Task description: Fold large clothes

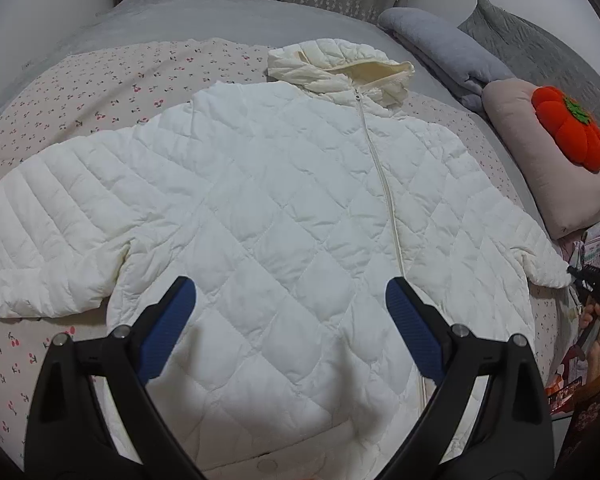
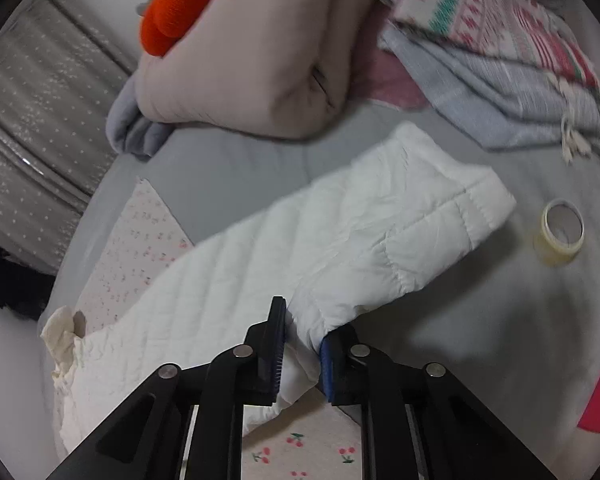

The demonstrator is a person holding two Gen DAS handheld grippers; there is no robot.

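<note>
Left gripper hovers over the near hem area of the white quilted jacket, blue pads spread wide, holding nothing. Jacket lies face up on the cherry-print sheet, zipper closed and running near to far, hood at the far end. Long axis of the spread garment runs left to right, sleeve to sleeve.

Left sleeve stretches flat, well apart from the open fingers and to their left.

Right sleeve runs out to the right edge of the bed. Right gripper is clamped on a pinch of fabric at its lower edge, short of the cuff. Judgement: that sleeve folds leftward across the body first; the right hand is the one placed for it.

Fabric puffy, diamond-stitched, lightly creased. Tape roll sits just beyond the cuff.
</note>
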